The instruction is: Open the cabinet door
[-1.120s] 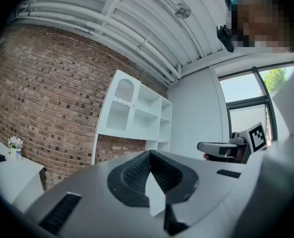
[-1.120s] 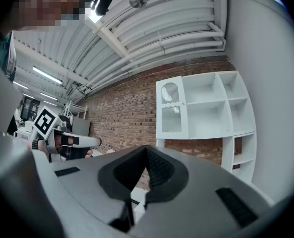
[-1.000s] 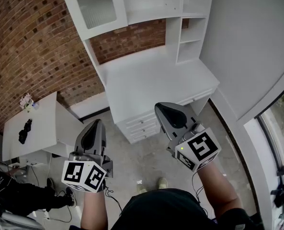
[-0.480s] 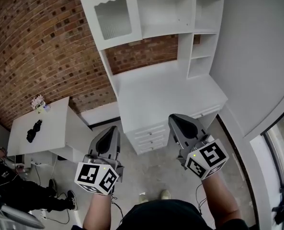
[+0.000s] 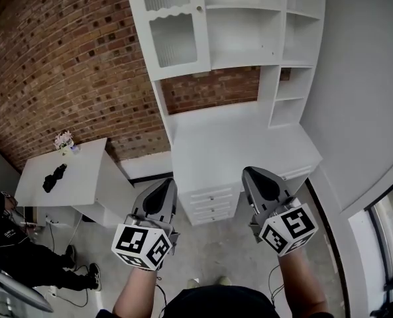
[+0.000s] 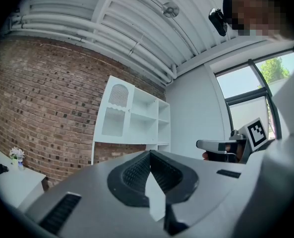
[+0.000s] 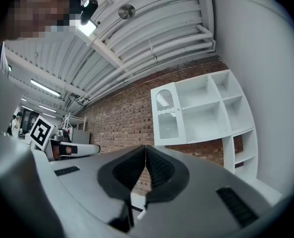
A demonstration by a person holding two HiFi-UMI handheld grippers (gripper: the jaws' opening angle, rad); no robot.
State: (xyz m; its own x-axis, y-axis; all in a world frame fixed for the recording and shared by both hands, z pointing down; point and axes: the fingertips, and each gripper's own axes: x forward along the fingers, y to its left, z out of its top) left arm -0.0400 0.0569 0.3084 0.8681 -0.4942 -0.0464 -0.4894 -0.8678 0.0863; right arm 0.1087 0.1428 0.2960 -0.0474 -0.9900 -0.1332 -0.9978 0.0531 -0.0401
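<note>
Nearest, the left tongs (image 5: 164,189) and the right tongs (image 5: 254,176) are held side by side, pointing roughly level at the furniture ahead. Each gripper view shows its jaws pressed together with nothing between them, so the first risk is plain: if either pair arrives at the door in that state, it can only bump the handle, not take it. Just beyond their tips stand the drawers (image 5: 213,203) and the white tabletop (image 5: 242,134). The tabletop lies between the person and the upper unit, so the reach probably has to go over it, and a low approach could knock the tongs against its front edge. Farther back and higher, well apart from both tongs, is the cabinet door (image 5: 173,32), closed, with ribbed glazing, at the left end of the white hutch (image 5: 249,25) against the brick wall (image 5: 57,65). Its knob (image 5: 199,8) is small and sits near the door's right edge. A grip that closes off-centre would likely slip from it, and a thrust that misses could strike the pane. With the knob on that side the door probably swings out leftward, so a straight pull, not one following the arc, may tear the jaws free, and the left tongs could stand in the door's path.
</note>
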